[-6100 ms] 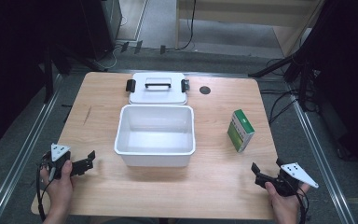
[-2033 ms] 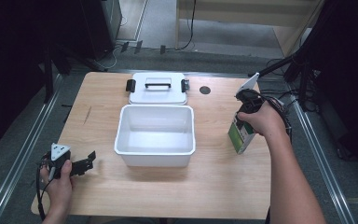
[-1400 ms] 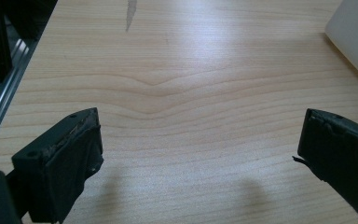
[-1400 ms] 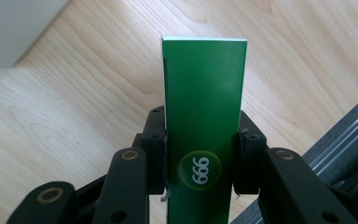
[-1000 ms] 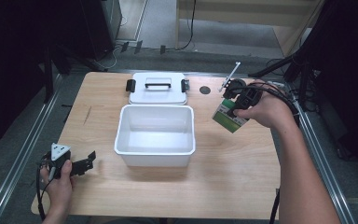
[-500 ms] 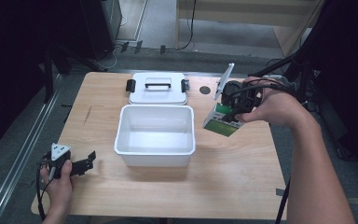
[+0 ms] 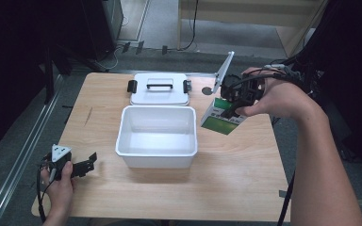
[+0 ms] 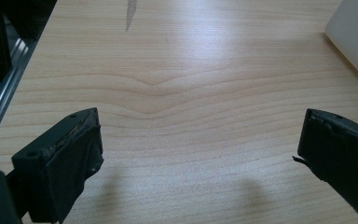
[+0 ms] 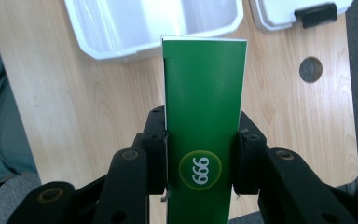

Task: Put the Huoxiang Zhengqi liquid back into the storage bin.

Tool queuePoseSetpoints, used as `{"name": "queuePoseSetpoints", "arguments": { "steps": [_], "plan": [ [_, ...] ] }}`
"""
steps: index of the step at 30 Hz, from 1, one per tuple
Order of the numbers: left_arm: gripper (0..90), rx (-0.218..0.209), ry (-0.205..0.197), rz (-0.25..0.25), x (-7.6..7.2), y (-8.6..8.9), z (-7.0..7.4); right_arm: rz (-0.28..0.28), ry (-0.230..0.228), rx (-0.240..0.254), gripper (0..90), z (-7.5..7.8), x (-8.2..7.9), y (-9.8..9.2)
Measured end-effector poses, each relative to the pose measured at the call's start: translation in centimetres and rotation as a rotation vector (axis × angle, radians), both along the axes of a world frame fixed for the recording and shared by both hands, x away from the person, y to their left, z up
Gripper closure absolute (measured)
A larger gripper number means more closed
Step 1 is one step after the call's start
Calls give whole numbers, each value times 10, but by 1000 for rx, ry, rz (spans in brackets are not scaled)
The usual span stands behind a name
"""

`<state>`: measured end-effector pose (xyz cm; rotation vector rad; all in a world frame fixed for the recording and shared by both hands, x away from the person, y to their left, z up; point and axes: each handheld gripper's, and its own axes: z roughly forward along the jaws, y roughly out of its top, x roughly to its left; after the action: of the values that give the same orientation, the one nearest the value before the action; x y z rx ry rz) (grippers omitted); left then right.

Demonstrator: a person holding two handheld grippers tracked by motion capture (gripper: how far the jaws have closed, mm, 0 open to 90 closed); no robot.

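Note:
A green and white carton [image 7: 221, 117] hangs in the air just right of the white tub [image 7: 156, 136], tilted, with my right gripper [image 7: 230, 104] shut on it. In the right gripper view both pads clamp the green carton [image 9: 203, 140] at its narrow sides, and the tub's rim [image 9: 121, 49] lies beyond it. My left gripper [image 7: 82, 165] rests near the table's front left corner, held by a hand. Its jaws stand wide apart over bare wood in the left gripper view, where the left gripper [image 8: 200, 154] has nothing between its fingers.
The tub's white lid [image 7: 160, 89] with a black handle and side clips lies behind the tub. A round hole [image 7: 207, 90] sits in the wooden tabletop [image 7: 245, 179] right of the lid. Dark floor and cables surround the table.
My right gripper has lifted the carton off the table's right side and carried it left and up toward the tub, tilting it. The left gripper has stayed put.

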<state>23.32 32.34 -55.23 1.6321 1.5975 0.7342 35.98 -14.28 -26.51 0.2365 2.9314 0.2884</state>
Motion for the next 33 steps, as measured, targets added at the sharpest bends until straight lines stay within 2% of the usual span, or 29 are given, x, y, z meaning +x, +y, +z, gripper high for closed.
{"name": "queuePoseSetpoints", "arguments": {
  "steps": [6, 10, 13, 19, 25, 33],
  "plan": [
    [6, 1, 2, -3, 0, 0, 0, 48, 7, 12, 650, 11, -2, 21],
    [6, -1, 0, -2, 0, 0, 0, 82, 11, 10, 650, 13, -2, 36],
    [6, -2, 4, -3, 0, 0, 0, 100, 32, 2, 650, 15, -2, 47],
    [6, -4, -1, -2, 0, 0, 0, 137, 30, 16, 650, 17, 0, 73],
    [6, -5, 1, -4, 0, 1, 0, 184, 28, 10, 649, 10, 2, 95],
    [6, -7, 3, -2, 0, 0, 0, 204, 34, -38, 648, -8, 4, 111]
  ]
}}
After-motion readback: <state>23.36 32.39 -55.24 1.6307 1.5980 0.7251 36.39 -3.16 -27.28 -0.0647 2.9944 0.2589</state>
